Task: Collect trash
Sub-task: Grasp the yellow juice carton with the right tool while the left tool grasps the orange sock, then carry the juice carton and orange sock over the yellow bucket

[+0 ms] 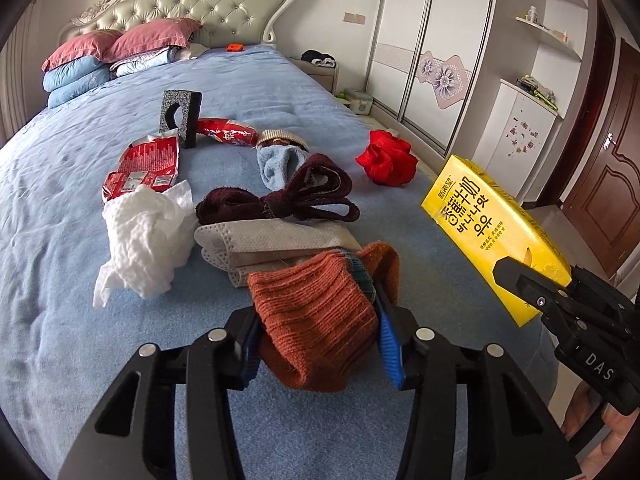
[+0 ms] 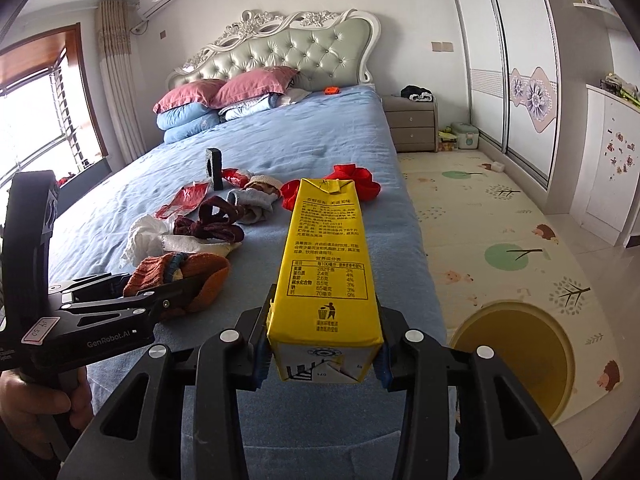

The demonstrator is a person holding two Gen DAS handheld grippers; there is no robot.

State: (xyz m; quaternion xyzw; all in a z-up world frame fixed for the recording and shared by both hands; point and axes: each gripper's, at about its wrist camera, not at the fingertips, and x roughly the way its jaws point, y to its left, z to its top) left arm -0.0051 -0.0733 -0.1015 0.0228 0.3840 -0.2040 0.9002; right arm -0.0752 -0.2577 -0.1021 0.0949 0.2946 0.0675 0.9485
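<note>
Item 1: my left gripper (image 1: pixel 316 328), blue pads clamped on an orange sock (image 1: pixel 320 320) at the near end of the bed (image 1: pixel 60 240). The sock bulges between the jaws.

Item 2: my right gripper (image 2: pixel 320 354), closed on a yellow carton (image 2: pixel 328 264). The carton points away along the fingers, its far end tilted up, over the bed's right edge. In the left wrist view it sits at 3 o'clock from the sock.

Item 3: white tissue (image 1: pixel 148 236), crumpled, at 10 o'clock from the sock.

Item 4: red wrapper (image 1: pixel 140 168), flattened, touching the tissue's far side.

Item 5: second red wrapper (image 1: pixel 226 132), further up, beside a dark foam block (image 1: pixel 182 118) standing upright.

Item 6: grey socks (image 1: pixel 264 244), just beyond the orange sock at 12 o'clock.

Item 7: maroon socks (image 1: pixel 280 196), lying against the far edge of the grey ones.

Item 8: light blue sock (image 1: pixel 276 164), beyond the maroon.

Item 9: red cloth (image 1: pixel 388 158), bunched, at 1 o'clock near the bed's right edge.

Item 10: yellow bin (image 2: pixel 516 356) on the floor mat (image 2: pixel 500 208), at 4 o'clock from the carton in the right wrist view.
</note>
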